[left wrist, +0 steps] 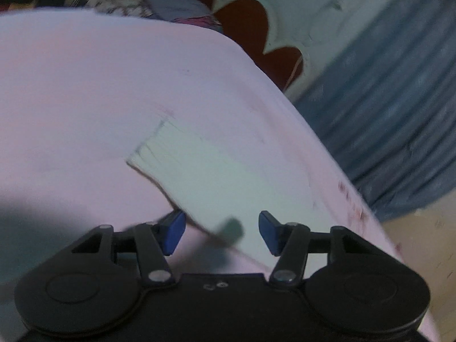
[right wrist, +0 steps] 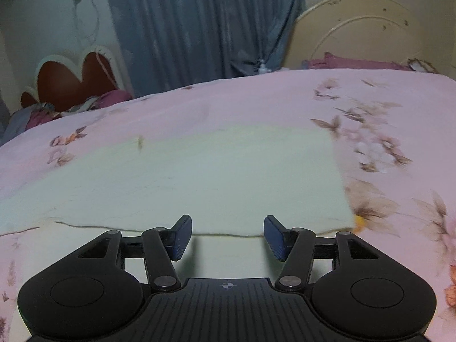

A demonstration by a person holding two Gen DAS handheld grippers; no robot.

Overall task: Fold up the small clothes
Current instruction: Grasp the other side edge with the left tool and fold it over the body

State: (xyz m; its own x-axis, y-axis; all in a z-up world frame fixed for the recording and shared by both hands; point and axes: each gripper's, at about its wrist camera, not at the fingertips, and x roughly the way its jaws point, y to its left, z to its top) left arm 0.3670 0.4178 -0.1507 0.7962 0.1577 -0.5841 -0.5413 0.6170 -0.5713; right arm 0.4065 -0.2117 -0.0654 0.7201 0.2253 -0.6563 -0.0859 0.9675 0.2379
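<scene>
A pale cream garment (right wrist: 199, 176) lies flat on the pink floral bedspread (right wrist: 384, 131). In the right wrist view a folded edge runs across just ahead of my right gripper (right wrist: 228, 238), which is open and empty above it. In the left wrist view the same pale garment (left wrist: 216, 176) shows blurred, with a corner at the left. My left gripper (left wrist: 222, 232) is open and empty over its near edge. A small dark tag (left wrist: 232, 228) sits between the blue pads.
A blue-grey curtain (right wrist: 199, 28) hangs behind the bed. A cream headboard (right wrist: 356, 28) stands at the right with pink pillows (right wrist: 356, 64). A red heart-shaped headboard (right wrist: 74, 82) with a heap of clothes (right wrist: 42, 114) stands far left.
</scene>
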